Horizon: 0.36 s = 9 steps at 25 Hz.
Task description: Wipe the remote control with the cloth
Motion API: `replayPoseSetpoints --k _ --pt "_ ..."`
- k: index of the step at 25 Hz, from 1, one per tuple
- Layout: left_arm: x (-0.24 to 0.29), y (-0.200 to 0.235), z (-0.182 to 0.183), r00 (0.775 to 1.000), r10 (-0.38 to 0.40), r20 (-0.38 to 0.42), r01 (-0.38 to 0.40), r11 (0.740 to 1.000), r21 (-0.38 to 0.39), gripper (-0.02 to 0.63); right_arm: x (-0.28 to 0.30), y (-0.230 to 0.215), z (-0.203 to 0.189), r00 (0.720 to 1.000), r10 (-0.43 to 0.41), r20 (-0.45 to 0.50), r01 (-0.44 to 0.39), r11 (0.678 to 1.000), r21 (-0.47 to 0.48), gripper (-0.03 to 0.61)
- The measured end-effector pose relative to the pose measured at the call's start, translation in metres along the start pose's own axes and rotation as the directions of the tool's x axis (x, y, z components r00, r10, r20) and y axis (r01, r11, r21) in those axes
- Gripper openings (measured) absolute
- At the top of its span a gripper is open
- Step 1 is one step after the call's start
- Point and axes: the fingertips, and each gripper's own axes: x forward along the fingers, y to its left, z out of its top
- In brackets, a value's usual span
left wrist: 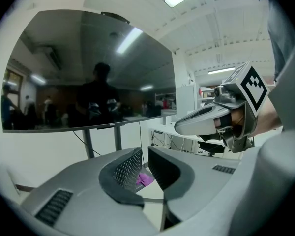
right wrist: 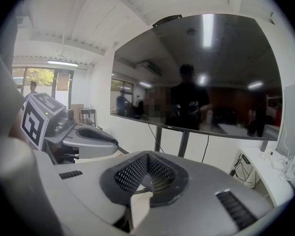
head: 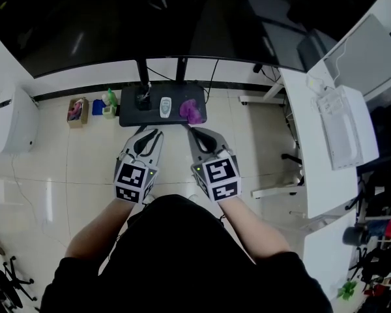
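A white remote control (head: 165,106) lies on a small black table (head: 131,115) in front of me in the head view. To its right on the same table sits a crumpled purple cloth (head: 192,110), which also shows below the jaws in the left gripper view as the purple cloth (left wrist: 145,179). My left gripper (head: 151,132) and my right gripper (head: 193,132) hover side by side short of the table's near edge, both shut and empty. Neither touches the remote or the cloth. In the right gripper view my right gripper (right wrist: 148,167) holds nothing.
A large dark screen (head: 182,18) on a stand rises behind the table. A small dark object (head: 142,100) sits at the remote's left. Small boxes and a green bottle (head: 109,100) stand on the floor left of the table. A white desk (head: 326,142) runs along the right.
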Motion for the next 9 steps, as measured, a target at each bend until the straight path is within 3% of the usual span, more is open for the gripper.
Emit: replayPoseSetpoints --k 9 --pt "0.0023 -0.0105 0.0039 1.0 -0.004 0.007 0.004 1.0 0.014 0.017 -0.0051 -0.0015 -0.0029 1.0 -0.001 0.007 0.001 1.0 -0.003 0.017"
